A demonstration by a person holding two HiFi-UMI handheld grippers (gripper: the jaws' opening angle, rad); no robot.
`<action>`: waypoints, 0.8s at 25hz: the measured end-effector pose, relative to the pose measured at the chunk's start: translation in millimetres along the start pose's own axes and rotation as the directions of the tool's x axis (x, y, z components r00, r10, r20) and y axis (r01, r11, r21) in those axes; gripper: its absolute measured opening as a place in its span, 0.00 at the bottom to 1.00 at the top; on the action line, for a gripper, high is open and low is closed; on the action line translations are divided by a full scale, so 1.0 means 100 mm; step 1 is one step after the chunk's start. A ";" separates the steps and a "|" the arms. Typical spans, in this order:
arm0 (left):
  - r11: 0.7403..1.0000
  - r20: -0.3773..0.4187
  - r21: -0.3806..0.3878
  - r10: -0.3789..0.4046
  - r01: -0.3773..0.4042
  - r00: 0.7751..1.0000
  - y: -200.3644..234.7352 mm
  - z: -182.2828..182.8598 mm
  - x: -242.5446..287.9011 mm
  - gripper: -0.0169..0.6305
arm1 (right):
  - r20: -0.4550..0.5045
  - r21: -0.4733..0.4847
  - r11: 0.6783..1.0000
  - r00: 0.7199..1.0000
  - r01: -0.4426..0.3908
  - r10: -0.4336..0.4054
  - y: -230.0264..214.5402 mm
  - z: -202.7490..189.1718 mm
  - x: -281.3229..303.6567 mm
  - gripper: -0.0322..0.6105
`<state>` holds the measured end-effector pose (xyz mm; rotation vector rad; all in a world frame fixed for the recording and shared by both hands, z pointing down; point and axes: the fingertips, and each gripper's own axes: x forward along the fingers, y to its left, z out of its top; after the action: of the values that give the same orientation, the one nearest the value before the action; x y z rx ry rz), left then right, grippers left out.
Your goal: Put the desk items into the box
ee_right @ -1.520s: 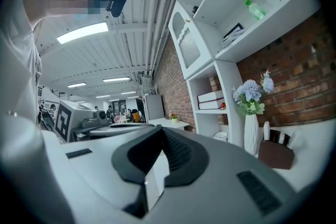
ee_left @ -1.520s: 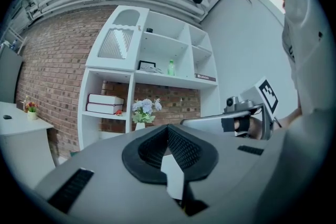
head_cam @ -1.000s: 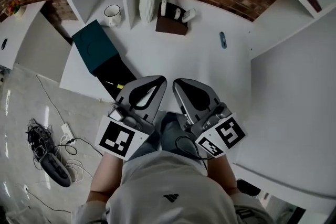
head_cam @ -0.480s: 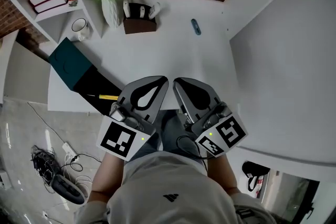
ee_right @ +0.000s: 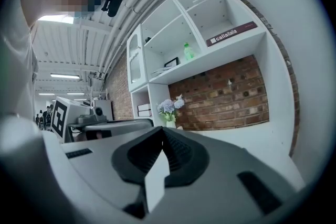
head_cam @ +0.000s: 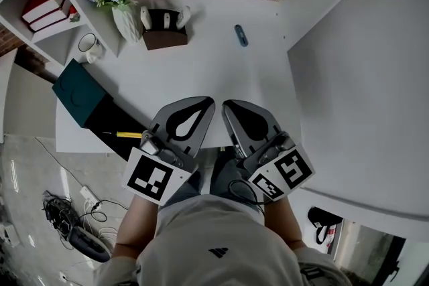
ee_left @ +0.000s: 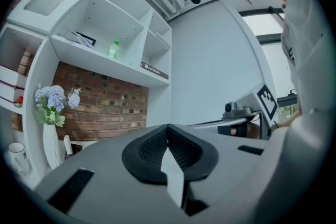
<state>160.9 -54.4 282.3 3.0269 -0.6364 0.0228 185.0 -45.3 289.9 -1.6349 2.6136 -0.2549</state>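
our left gripper (head_cam: 204,102) and right gripper (head_cam: 228,106) sit pinched shut and empty at lower centre, the blue item (head_cam: 240,35) lies upper centre and the open box (head_cam: 107,118) at the left edge, so reaching with jaws closed we could shove it or topple the vase (head_cam: 127,22).

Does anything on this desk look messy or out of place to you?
Only mildly. The open box sits skewed at the left front corner of the desk, and a small blue item lies alone farther back. Nothing looks spilled or broken.
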 end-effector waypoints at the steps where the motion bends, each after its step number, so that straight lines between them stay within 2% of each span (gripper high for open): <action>1: 1.000 0.000 -0.002 0.000 0.000 1.000 0.00 0.00 0.07 0.05 | -0.004 -0.001 1.000 1.000 -0.002 0.002 -0.06 0.00 0.00 0.06; 13: 0.999 -0.008 -0.002 0.043 -0.043 0.999 0.01 0.06 0.93 0.05 | -0.035 0.017 1.000 0.999 -0.008 0.009 -1.09 0.15 0.02 0.06; 20: 0.997 -0.019 -0.010 0.082 -0.082 0.996 0.14 0.02 1.25 0.05 | -0.062 0.026 0.999 0.998 -0.028 0.029 -1.48 0.13 0.12 0.06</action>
<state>269.8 -117.5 284.2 2.9843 -0.7564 0.0507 312.8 -121.3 302.3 -1.6065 2.6650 -0.3408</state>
